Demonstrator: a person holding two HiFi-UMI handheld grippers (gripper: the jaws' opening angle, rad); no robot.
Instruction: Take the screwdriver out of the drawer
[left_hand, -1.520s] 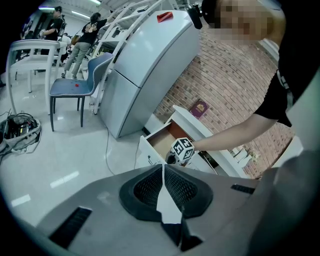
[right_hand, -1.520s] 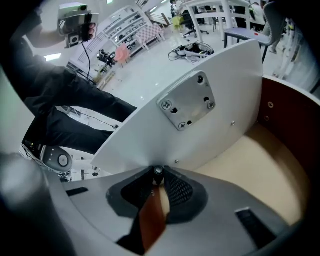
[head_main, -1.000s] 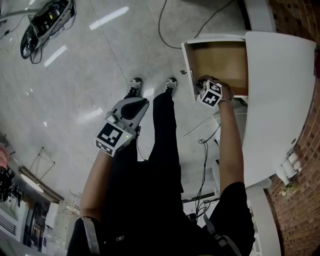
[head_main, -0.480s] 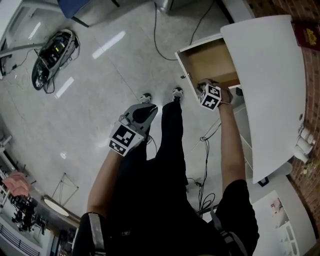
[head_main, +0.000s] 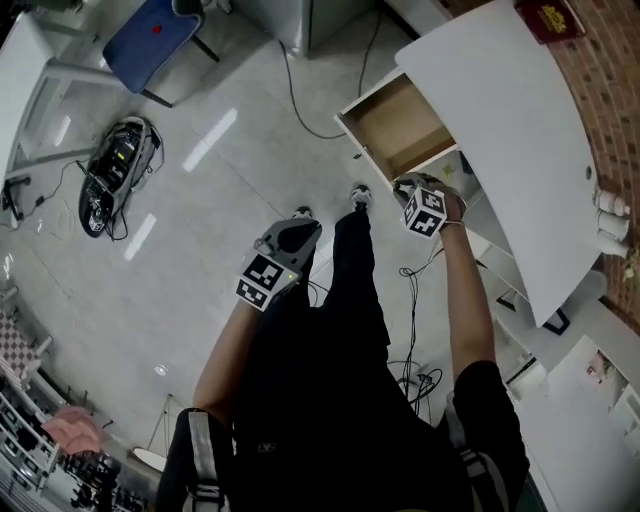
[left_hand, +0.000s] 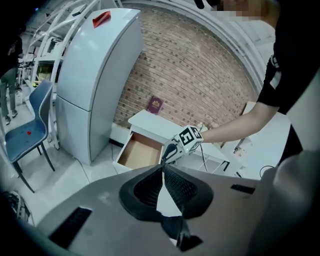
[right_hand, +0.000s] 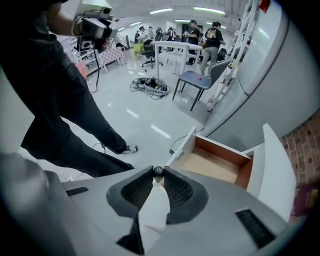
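The drawer (head_main: 398, 122) of the white cabinet (head_main: 510, 130) stands pulled out, and its wooden bottom (right_hand: 215, 161) looks bare. My right gripper (head_main: 408, 188) hangs above the drawer's front edge, pointing steeply down. It is shut on the screwdriver, whose small round dark end (right_hand: 158, 171) shows between the jaw tips. In the left gripper view the right gripper (left_hand: 184, 141) carries a dark handle (left_hand: 169, 150) below it. My left gripper (head_main: 298, 228) hovers over the floor to the left, jaws together with nothing between them (left_hand: 163, 166).
The person's legs and shoes (head_main: 358, 195) stand just before the drawer. A cable (head_main: 300, 95) runs over the floor. A device with wires (head_main: 112, 170) and a blue chair (head_main: 150, 35) lie far left. A grey fridge (left_hand: 95, 75) stands beside the cabinet; a red booklet (head_main: 548, 15) lies on top.
The right gripper has risen up out of the drawer to above its front edge. The left gripper has also risen. The head view has swung, so the cabinet now sits tilted.
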